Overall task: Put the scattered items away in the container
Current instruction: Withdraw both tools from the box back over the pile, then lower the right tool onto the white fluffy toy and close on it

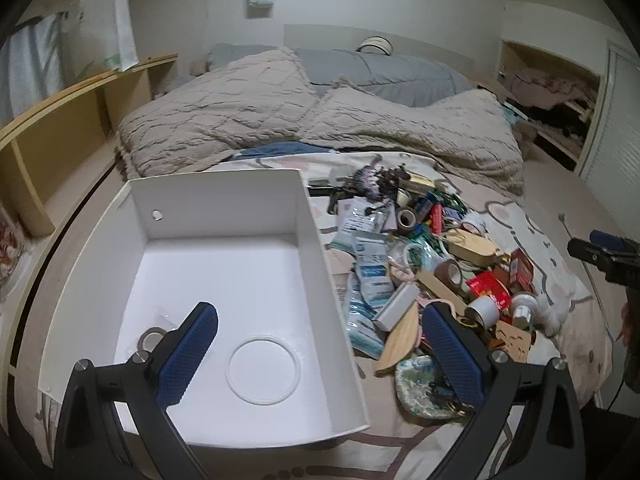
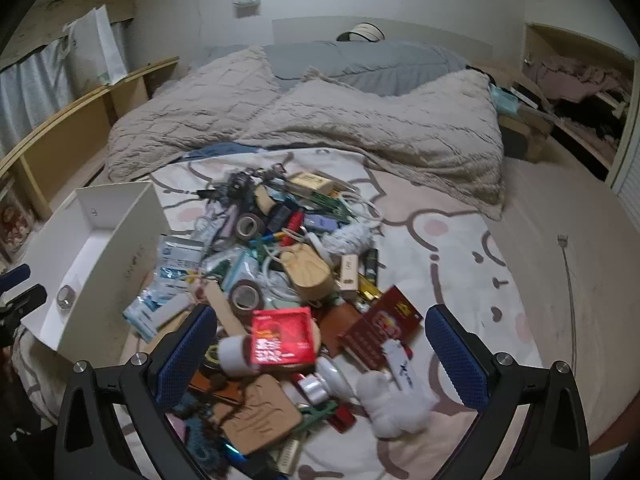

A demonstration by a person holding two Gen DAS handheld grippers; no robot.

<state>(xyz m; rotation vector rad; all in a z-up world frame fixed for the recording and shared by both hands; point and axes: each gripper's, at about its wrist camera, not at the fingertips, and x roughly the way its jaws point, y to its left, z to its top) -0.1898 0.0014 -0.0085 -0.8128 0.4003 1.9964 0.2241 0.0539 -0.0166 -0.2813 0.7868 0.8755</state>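
Observation:
A white box [image 1: 312,240] stands on the bed at the left; inside lie a tape roll [image 1: 151,338] and a white ring [image 1: 263,369]. My left gripper [image 1: 320,356] is open and empty above the box's near right wall. A heap of scattered items [image 1: 432,264] lies right of the box. In the right wrist view my right gripper [image 2: 320,354] is open and empty over the heap's near part, above a red packet [image 2: 282,335], a white bottle [image 2: 334,378] and a white plush [image 2: 394,404]. The box [image 2: 128,240] shows at the left there.
A rumpled beige blanket [image 2: 320,128] and grey duvet [image 2: 360,64] cover the far half of the bed. A wooden shelf [image 1: 72,120] runs along the left. A back scratcher [image 2: 570,288] lies at the right. The right gripper [image 1: 608,256] shows at the left wrist view's right edge.

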